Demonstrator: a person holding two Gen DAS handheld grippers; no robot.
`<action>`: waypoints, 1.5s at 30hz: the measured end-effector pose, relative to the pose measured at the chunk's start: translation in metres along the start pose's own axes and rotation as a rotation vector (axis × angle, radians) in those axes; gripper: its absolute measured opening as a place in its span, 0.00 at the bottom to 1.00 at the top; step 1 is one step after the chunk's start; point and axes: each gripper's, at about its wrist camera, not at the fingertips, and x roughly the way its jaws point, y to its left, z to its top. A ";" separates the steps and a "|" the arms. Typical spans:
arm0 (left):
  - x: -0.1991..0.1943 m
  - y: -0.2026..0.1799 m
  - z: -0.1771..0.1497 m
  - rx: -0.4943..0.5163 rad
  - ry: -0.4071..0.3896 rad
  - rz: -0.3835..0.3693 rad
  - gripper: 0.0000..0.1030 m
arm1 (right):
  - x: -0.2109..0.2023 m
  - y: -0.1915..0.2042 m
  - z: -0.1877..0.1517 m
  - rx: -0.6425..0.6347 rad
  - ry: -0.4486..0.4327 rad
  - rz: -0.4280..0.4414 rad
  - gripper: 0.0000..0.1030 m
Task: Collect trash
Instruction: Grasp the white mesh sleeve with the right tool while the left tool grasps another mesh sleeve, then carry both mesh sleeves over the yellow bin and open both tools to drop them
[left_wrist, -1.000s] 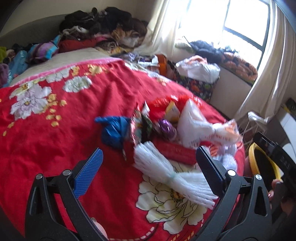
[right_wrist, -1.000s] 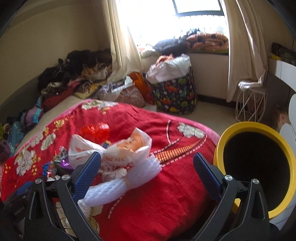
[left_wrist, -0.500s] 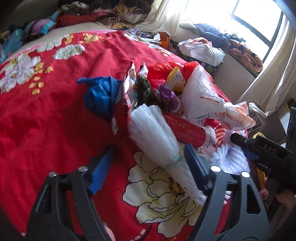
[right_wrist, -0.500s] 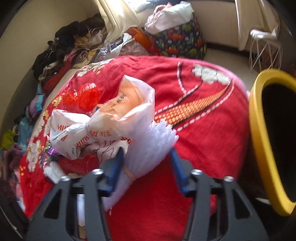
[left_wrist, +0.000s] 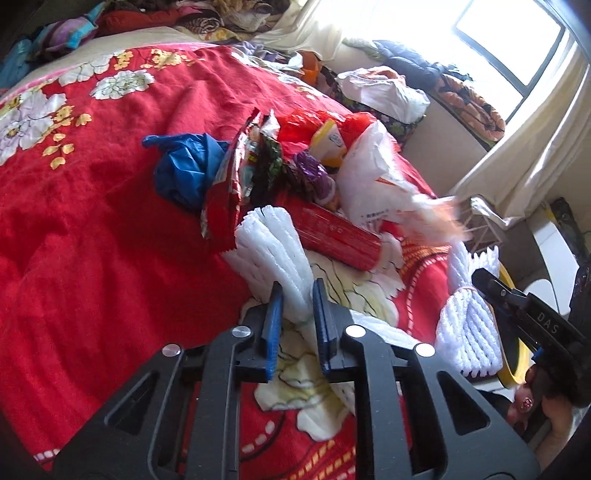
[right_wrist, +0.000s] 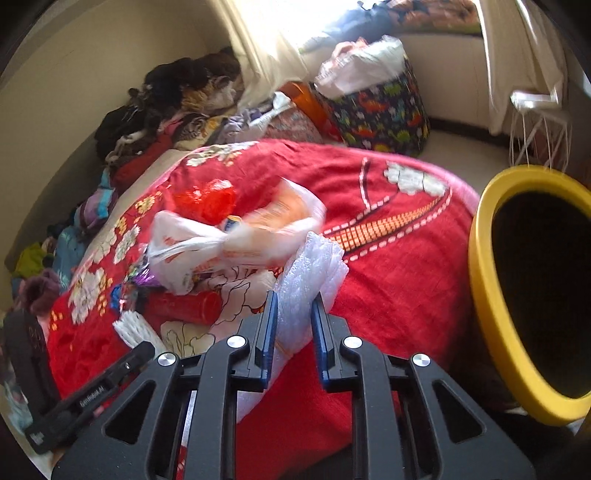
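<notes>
Two grippers are working over a red flowered blanket (left_wrist: 92, 221) heaped with trash. From the left wrist camera, the left gripper (left_wrist: 298, 295) is closing its blue pads on the narrow waist of a white foam net (left_wrist: 273, 251), which is lying on the blanket with its flared end fanning out towards the pile. Just beyond it a red tube (left_wrist: 340, 236) is lying across the blanket, touching a blue bag (left_wrist: 188, 170), a cluster of shiny snack wrappers (left_wrist: 258, 162) and a white plastic bag (left_wrist: 373, 173). Off to the right, the right gripper (left_wrist: 480, 277) is reaching in beside a second foam net (left_wrist: 469, 332), with a yellow bin (left_wrist: 511, 373) partly hidden behind it.

From the right wrist camera, the right gripper (right_wrist: 293, 299) is closing on that second foam net (right_wrist: 310, 273), which is standing up between the pads at the blanket's (right_wrist: 388, 280) near edge. A knotted white and orange bag (right_wrist: 236, 236) is lying just behind it, blurred. The yellow bin (right_wrist: 491, 295) is standing beside the bed on the right, its mouth open and dark. The left gripper (right_wrist: 144, 350) is showing at the lower left, by the first net (right_wrist: 133, 328).
</notes>
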 end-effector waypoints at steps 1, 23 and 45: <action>-0.001 -0.003 -0.001 0.004 0.000 -0.007 0.09 | -0.005 0.001 -0.001 -0.018 -0.012 0.002 0.16; -0.034 -0.100 0.009 0.263 -0.141 -0.126 0.08 | -0.075 -0.049 0.016 0.059 -0.220 -0.048 0.16; 0.017 -0.216 0.003 0.431 -0.133 -0.198 0.08 | -0.115 -0.160 0.014 0.214 -0.329 -0.314 0.16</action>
